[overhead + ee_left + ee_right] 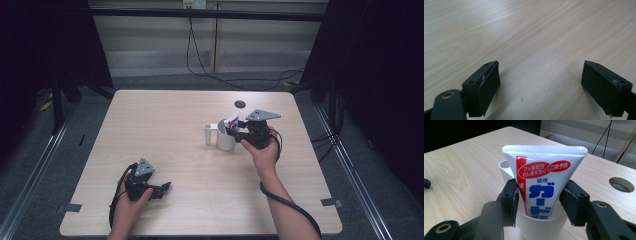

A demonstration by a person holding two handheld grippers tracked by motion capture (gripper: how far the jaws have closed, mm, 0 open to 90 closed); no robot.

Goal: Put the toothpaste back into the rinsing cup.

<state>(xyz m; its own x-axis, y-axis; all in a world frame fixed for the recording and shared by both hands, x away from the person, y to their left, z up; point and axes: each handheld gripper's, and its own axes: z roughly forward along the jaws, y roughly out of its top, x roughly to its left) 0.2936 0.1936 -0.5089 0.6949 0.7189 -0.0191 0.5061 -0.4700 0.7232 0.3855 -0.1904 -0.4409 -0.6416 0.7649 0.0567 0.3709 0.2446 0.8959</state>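
A white toothpaste tube (pixel 544 177) with blue and red print stands crimped end up in a white cup (pixel 541 227). My right gripper (pixel 540 202) has a pad touching each side edge of the tube just above the cup's rim. From above, cup (pixel 225 140), tube (pixel 231 121) and right gripper (pixel 236 129) sit right of the table's middle. A narrow white cylinder (pixel 208 134) stands against the cup's left side. My left gripper (pixel 165 187) rests low at the front left, and its jaws (pixel 540 82) stand wide open over bare wood.
The light wooden table (pixel 165 125) has a round cable hole (pixel 240 104) behind the cup, also in the right gripper view (pixel 621 184). Dark curtains flank the table. Cables lie on the floor beyond the far edge. Tape marks sit near the front corners.
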